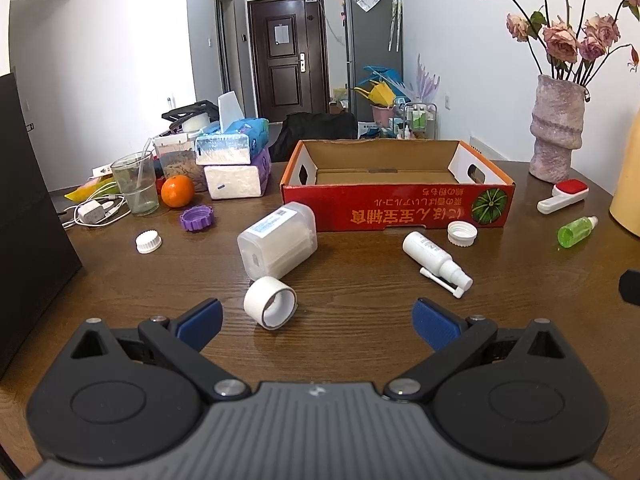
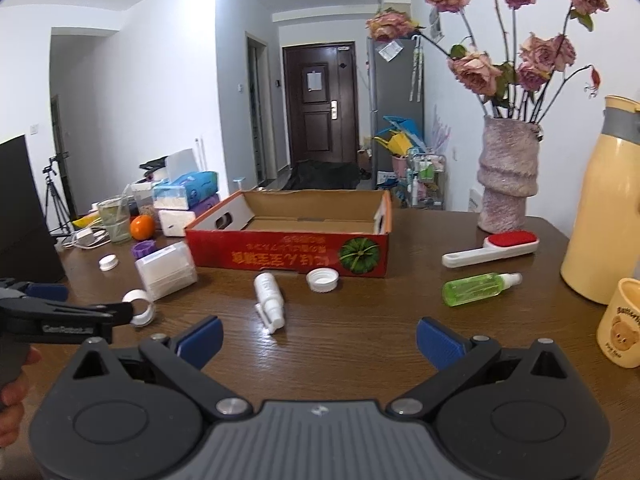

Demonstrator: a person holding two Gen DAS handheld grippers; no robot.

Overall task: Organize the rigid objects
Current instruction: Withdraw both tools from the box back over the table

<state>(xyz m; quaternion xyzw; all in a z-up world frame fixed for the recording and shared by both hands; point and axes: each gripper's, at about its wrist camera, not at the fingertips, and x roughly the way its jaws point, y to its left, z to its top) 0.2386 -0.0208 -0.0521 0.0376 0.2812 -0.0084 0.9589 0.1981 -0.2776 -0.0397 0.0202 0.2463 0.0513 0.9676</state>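
An empty red cardboard box (image 1: 396,208) (image 2: 288,256) stands on the wooden table. In front of it lie a white tape roll (image 1: 271,302) (image 2: 140,307), a clear plastic container (image 1: 278,245) (image 2: 166,270), a white spray bottle (image 1: 434,258) (image 2: 270,294), a white cap (image 1: 462,234) (image 2: 322,279), a green bottle (image 1: 576,231) (image 2: 478,289) and a red lint brush (image 1: 562,196) (image 2: 492,249). My left gripper (image 1: 316,322) is open, just short of the tape roll. My right gripper (image 2: 318,340) is open and empty, near the spray bottle.
At the left stand a purple lid (image 1: 196,219), a small white lid (image 1: 148,242), an orange (image 1: 177,191), a glass (image 1: 134,188), tissue packs (image 1: 236,176) and a charger (image 1: 91,213). A vase (image 2: 506,176), a yellow thermos (image 2: 600,208) and a mug (image 2: 622,326) stand at the right.
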